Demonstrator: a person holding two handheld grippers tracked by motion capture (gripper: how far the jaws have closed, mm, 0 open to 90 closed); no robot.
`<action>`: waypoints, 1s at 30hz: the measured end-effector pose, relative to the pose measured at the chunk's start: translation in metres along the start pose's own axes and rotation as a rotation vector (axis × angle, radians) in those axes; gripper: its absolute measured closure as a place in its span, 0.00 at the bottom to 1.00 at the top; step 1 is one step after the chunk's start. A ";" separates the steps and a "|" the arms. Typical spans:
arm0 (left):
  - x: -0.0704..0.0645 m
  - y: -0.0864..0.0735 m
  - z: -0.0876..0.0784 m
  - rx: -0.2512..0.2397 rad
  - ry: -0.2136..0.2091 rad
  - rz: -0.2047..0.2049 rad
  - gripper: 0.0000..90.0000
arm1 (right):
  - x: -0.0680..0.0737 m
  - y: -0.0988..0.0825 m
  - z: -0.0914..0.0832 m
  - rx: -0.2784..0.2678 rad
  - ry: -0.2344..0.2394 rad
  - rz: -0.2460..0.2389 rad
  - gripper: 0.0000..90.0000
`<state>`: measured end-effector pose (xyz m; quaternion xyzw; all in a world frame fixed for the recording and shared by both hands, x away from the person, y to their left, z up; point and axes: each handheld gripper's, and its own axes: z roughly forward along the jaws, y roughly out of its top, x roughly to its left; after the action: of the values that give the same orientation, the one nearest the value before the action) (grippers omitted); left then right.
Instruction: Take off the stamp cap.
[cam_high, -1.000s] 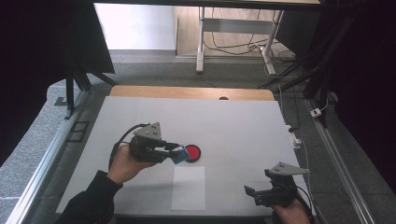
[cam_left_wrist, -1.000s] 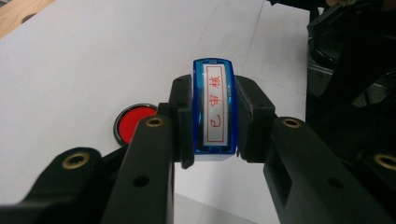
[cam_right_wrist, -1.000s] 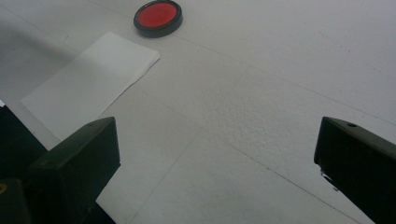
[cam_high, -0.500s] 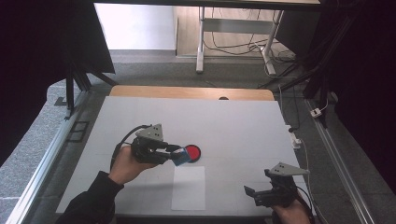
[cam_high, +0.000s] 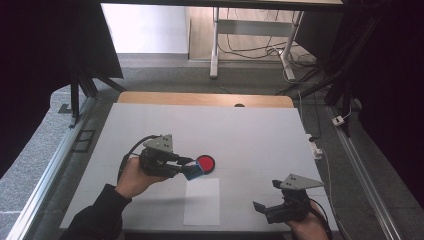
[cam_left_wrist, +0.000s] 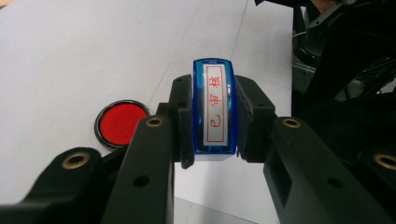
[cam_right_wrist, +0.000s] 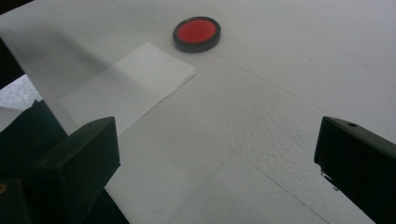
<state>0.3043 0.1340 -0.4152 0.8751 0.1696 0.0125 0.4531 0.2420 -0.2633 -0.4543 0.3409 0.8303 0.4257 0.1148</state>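
My left gripper is shut on a blue stamp with a white label and red characters. The stamp hangs just left of a round red ink pad in a black rim, above the top edge of a white paper sheet. In the left gripper view the ink pad lies left of the jaws. My right gripper rests open near the table's front right. Its view shows wide-apart jaws, the paper sheet and the ink pad farther off.
The white table top has a wooden strip along its far edge. Metal rails run down both sides. A desk frame and cables stand on the floor beyond the table.
The left gripper with the stamp has shifted slightly toward the near side and lower, close to the ink pad. The right gripper has not moved.
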 end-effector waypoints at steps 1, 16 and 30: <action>0.000 0.000 0.000 0.000 -0.004 -0.002 0.78 | 0.001 0.001 0.001 0.000 0.010 -0.006 0.00; -0.001 -0.002 0.002 -0.002 -0.028 0.015 0.78 | 0.014 0.018 0.024 -0.004 0.112 -0.072 0.00; -0.003 -0.002 0.005 -0.007 -0.054 0.043 0.78 | 0.022 0.032 0.054 0.028 0.180 -0.109 0.00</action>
<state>0.3024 0.1300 -0.4192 0.8769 0.1384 -0.0005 0.4603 0.2670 -0.2012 -0.4598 0.2574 0.8603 0.4361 0.0581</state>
